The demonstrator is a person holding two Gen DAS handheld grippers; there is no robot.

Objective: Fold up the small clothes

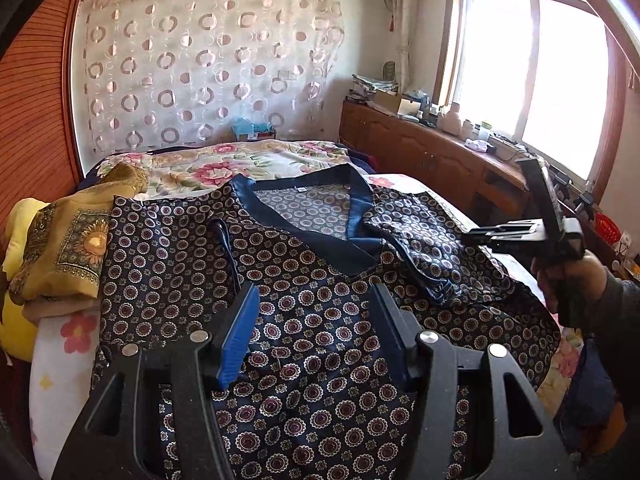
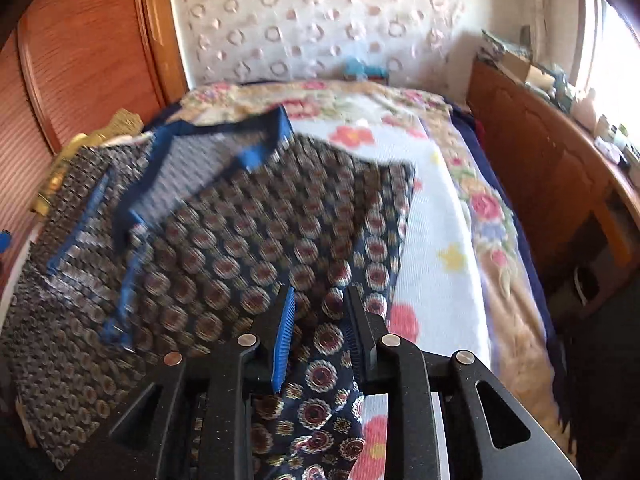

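Observation:
A dark navy top with a round medallion print and a blue V-neck [image 1: 316, 236] lies spread on the bed. My left gripper [image 1: 316, 320] hovers open above its middle, fingers wide apart, holding nothing. In the right wrist view the top [image 2: 224, 240] is blurred by motion, and my right gripper [image 2: 320, 320] has its blue-padded fingers [image 2: 285, 340] partly closed around a lifted fold of the top's right edge [image 2: 324, 368]. The right gripper also shows in the left wrist view [image 1: 532, 232], held in a hand at the top's right side.
A yellow patterned cloth [image 1: 68, 248] is piled at the top's left. The bed has a white floral sheet [image 2: 440, 240] and a floral quilt [image 1: 224, 160] behind. A wooden cabinet [image 1: 420, 148] with clutter runs along the right under the window. A wooden panel [image 2: 88, 48] stands at the left.

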